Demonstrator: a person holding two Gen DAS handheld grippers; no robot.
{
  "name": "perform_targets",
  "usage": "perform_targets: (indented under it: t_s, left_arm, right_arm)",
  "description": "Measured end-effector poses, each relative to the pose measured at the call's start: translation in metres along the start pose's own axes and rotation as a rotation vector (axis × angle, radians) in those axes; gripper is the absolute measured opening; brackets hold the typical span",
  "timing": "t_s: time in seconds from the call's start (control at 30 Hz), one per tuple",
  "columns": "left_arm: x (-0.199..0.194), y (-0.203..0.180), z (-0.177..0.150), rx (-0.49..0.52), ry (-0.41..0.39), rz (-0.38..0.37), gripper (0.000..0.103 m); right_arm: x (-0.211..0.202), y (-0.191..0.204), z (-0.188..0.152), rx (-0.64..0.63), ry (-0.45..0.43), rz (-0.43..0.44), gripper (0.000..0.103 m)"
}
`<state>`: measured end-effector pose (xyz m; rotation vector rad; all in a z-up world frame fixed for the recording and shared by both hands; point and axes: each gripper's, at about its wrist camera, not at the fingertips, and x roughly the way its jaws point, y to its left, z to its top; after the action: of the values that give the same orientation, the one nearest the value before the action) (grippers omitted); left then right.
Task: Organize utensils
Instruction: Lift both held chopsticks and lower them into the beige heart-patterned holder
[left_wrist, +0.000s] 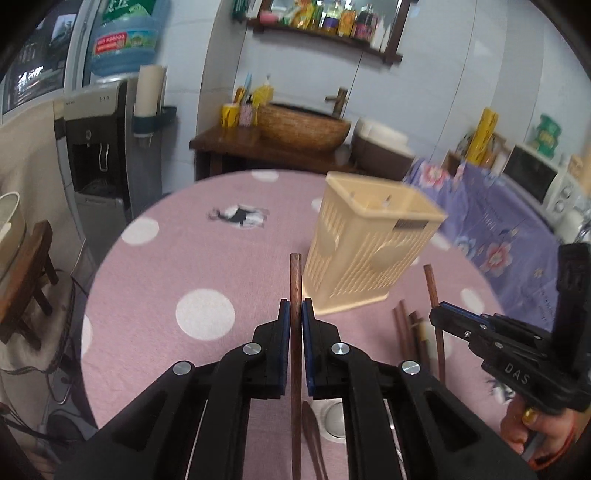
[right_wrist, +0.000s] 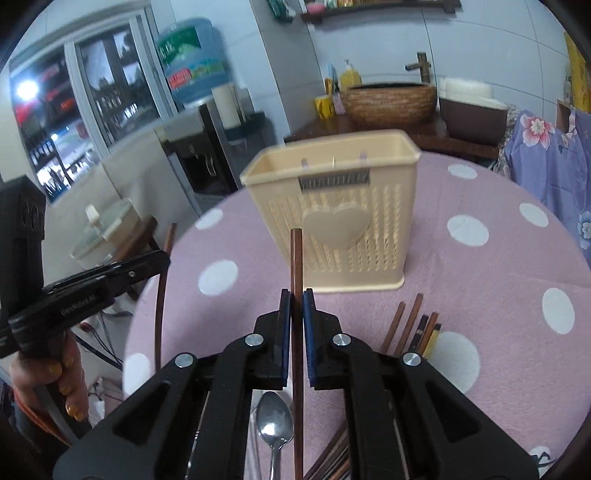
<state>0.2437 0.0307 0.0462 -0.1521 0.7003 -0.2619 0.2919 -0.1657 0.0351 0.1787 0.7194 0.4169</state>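
A cream perforated utensil holder (left_wrist: 373, 243) with a heart on its side stands upright on the pink dotted tablecloth (left_wrist: 192, 258); it also shows in the right wrist view (right_wrist: 336, 214). My left gripper (left_wrist: 295, 306) is shut on a brown chopstick (left_wrist: 295, 280) that points up in front of the holder. My right gripper (right_wrist: 296, 297) is shut on another brown chopstick (right_wrist: 296, 258), also before the holder. The right gripper (left_wrist: 443, 314) shows at the right of the left wrist view; the left gripper (right_wrist: 162, 260) shows at the left of the right wrist view.
Several loose chopsticks (right_wrist: 413, 328) lie on the cloth to the right of the holder. A metal spoon (right_wrist: 274, 424) lies below the right gripper. A water dispenser (left_wrist: 99, 155) and a wooden stool (left_wrist: 33, 280) stand left of the round table.
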Motion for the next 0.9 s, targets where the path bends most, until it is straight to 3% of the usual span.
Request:
perform_targets:
  t_s: [0.07,0.23,0.9]
  left_arm:
    - [-0.021,0.0,0.009,-0.001,-0.038,-0.03,0.008]
    - [-0.044,-0.001,0.022,0.021,-0.108,-0.019,0.008]
    - [-0.062,-0.003,0.034,0.046,-0.178,-0.001,0.008]
  right_arm:
    - [-0.022,-0.002,0.01,0.006,-0.041,0.023,0.007]
    - [-0.058,-0.01,0.023,0.016,-0.088,0.049,0.007]
    - [-0.078,0.002,0.033,-0.07,-0.133,0.03,0.007]
